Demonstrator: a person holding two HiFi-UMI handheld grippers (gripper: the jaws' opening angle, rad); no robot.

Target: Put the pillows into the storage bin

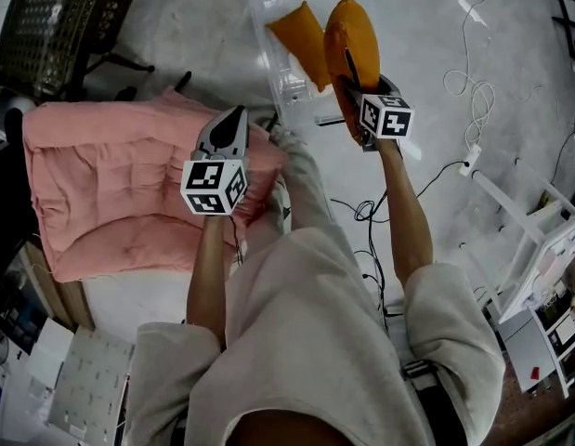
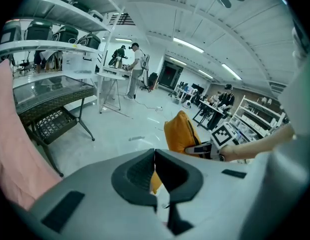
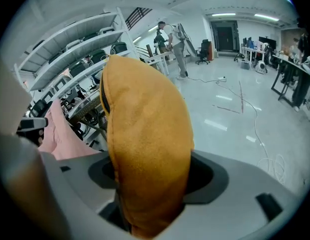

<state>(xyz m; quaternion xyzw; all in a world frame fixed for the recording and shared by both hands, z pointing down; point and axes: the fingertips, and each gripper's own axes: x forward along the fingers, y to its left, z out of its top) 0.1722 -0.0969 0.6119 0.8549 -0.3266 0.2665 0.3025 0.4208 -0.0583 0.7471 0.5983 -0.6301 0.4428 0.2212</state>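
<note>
Both arms stretch forward: right tongs clamp orange pillow over bin, left tongs closed empty.

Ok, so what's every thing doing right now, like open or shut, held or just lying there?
Held pillow: upright, clamped at its lower end.
Right gripper: shut on that pillow.
Second pillow: lying loose inside the bin.
Storage bin: no lid on, one pillow in it.
Left gripper: shut, nothing in it.
Pink cushion: lying spread out, nothing gripping it.
</note>
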